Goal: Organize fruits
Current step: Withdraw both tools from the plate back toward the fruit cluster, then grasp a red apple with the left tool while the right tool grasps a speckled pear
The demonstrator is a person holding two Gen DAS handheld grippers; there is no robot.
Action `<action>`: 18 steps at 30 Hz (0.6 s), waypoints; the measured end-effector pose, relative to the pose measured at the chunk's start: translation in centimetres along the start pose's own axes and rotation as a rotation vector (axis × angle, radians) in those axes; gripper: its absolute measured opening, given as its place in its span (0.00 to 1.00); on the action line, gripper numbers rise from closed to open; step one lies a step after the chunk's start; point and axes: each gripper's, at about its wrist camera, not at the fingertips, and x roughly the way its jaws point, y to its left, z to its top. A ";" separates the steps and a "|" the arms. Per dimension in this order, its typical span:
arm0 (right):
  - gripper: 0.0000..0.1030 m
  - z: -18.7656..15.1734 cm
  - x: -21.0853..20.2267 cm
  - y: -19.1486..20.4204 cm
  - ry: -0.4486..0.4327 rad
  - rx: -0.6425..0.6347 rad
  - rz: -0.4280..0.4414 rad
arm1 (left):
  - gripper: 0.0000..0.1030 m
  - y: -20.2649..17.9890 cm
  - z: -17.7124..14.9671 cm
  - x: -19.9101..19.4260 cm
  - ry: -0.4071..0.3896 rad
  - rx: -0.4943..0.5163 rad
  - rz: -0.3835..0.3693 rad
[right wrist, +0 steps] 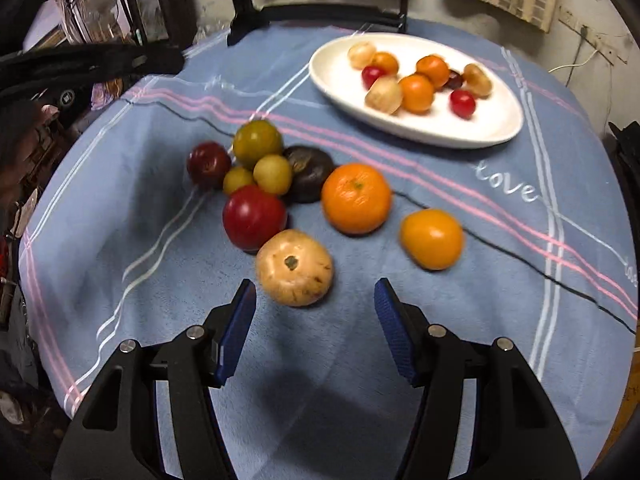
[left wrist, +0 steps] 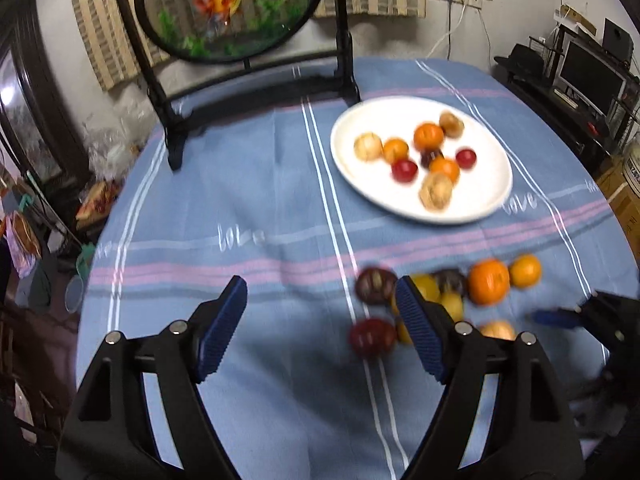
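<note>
Round desk under a blue cloth with pink and white stripes (right wrist: 360,360); black-framed round goldfish screen (left wrist: 228,8) at the far edge, cluttered shelves at left, monitor rack at right. Oval white ceramic plate (right wrist: 420,124) carries nine small fruits: oranges, red ones, tan ones, one dark. Loose pile of fruits (right wrist: 280,184) sits on the cloth near the plate, tan one nearest my right tool (right wrist: 314,300). Left tool (left wrist: 322,304): released, nothing between the pads. Right tool: released, empty too. Left view is motion-blurred, and its right finger hides part of the pile.
</note>
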 end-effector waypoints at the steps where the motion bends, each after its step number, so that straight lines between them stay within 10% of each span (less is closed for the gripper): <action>1: 0.60 -0.1 0.3 0.0 0.001 0.001 -0.001 | 0.76 -0.1 -0.7 -0.1 0.009 -0.007 -0.002; 6: 0.42 0.1 2.1 0.3 0.034 0.001 0.050 | 0.76 -0.7 -2.8 -0.3 0.047 -0.052 -0.036; 18: 0.42 -2.0 -2.9 -4.7 -0.020 0.105 0.039 | 0.71 -7.7 -4.7 3.6 0.190 -0.077 -0.107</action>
